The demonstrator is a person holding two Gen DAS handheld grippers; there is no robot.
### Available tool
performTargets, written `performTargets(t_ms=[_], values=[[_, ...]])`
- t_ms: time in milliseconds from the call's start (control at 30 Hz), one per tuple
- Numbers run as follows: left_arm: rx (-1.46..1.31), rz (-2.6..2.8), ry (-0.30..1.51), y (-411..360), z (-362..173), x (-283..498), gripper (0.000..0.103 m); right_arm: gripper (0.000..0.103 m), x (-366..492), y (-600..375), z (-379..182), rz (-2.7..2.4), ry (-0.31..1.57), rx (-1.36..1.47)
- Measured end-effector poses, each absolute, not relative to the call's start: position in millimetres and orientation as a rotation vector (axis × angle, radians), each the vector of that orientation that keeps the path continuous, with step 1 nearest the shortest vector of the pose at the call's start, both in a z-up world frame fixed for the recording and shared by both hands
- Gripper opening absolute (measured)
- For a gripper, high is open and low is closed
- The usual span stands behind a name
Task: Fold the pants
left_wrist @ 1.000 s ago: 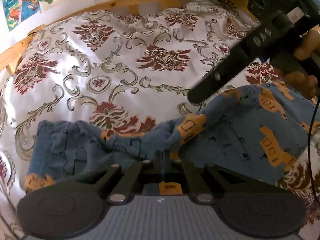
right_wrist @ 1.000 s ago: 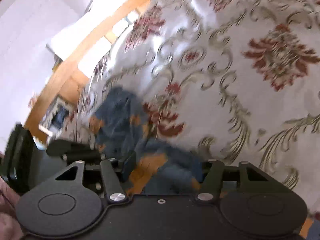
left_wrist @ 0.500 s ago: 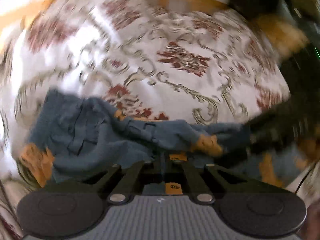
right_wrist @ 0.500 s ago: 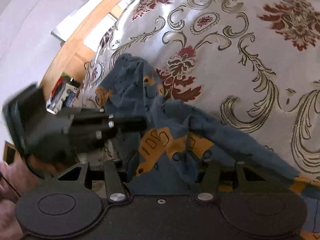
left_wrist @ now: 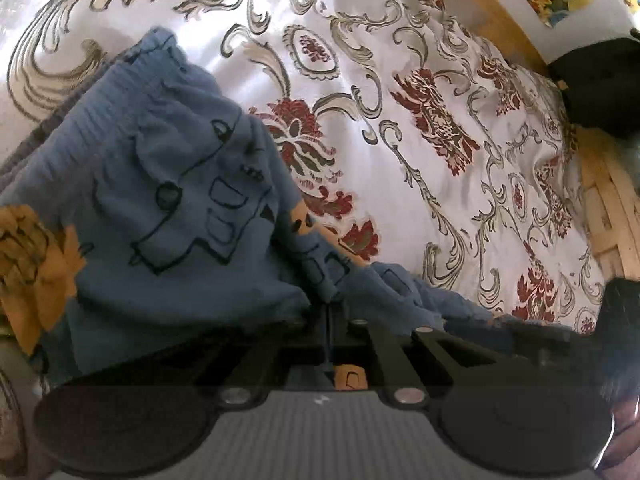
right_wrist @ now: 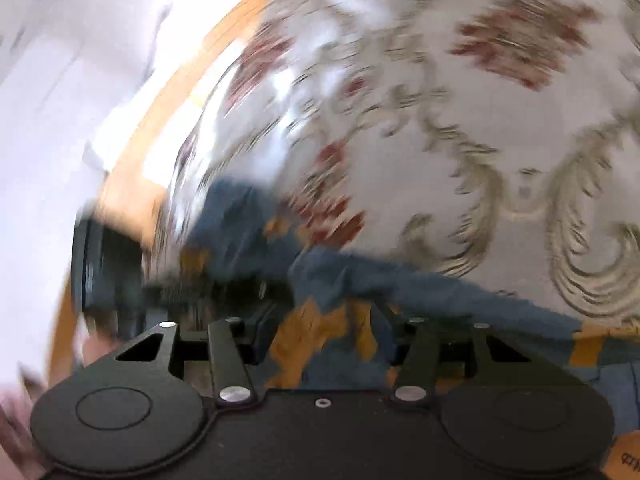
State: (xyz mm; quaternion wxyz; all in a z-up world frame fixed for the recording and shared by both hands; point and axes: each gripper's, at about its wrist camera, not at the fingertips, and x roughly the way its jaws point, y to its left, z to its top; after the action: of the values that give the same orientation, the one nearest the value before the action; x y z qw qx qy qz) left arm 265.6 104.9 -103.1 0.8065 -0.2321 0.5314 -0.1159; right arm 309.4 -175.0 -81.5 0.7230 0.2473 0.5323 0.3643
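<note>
Blue pants [left_wrist: 180, 200] with orange patches and black line drawings lie bunched on a floral bedspread [left_wrist: 440, 80]. My left gripper [left_wrist: 328, 308] is shut on a fold of the pants near their middle, and the cloth heaps up to its left. The right wrist view is smeared by motion. There my right gripper [right_wrist: 324, 332] has its fingers [right_wrist: 264, 332] wide apart, with blue and orange pants cloth [right_wrist: 328, 276] lying between and over them. A dark blur at the left of that view is the left gripper [right_wrist: 112, 264].
A wooden bed frame [left_wrist: 612, 216] runs along the bed's right side, with a dark object [left_wrist: 600, 80] beyond it. The frame [right_wrist: 132, 200] and a pale wall also show in the right wrist view. Bare bedspread stretches past the pants.
The left gripper has swung round with the pants, which now fill the left of its view. The right gripper is moving fast and its view is blurred. Its fingers stay apart.
</note>
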Motion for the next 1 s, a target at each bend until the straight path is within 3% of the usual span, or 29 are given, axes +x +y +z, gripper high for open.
performTargets(t_ms=[100,233,300,533,567,767,867,933,1000], values=[[-0.461,-0.25,1.129,101,-101,265,0.004,0.037,325,-174,-95,0.702,1.272,0.666],[-0.42,-0.256,1.111,101,-93,257,0.004,0.028,331,-163,-103,0.645,1.351,0.742],[-0.379,-0.251,1.088,104,-85,246,0.004,0.009,329,-158,-102,0.609,1.353,0.718],[-0.343,-0.163,1.155,118,-89,234,0.003,0.006,355,-181,-62,0.546,1.081,0.657],[-0.341,-0.154,1.16,119,-90,232,0.003,0.0,364,-183,-60,0.543,1.056,0.627],[-0.308,-0.153,1.163,117,-89,231,0.003,0.002,399,-194,-84,0.485,1.058,0.584],[-0.332,-0.175,1.152,118,-86,231,0.003,0.022,384,-195,-69,0.564,1.027,0.529],[-0.358,-0.215,1.123,119,-80,230,0.009,0.03,368,-194,-51,0.636,1.001,0.479],[-0.359,-0.255,1.063,118,-70,228,0.028,0.032,350,-188,-40,0.725,1.008,0.461]])
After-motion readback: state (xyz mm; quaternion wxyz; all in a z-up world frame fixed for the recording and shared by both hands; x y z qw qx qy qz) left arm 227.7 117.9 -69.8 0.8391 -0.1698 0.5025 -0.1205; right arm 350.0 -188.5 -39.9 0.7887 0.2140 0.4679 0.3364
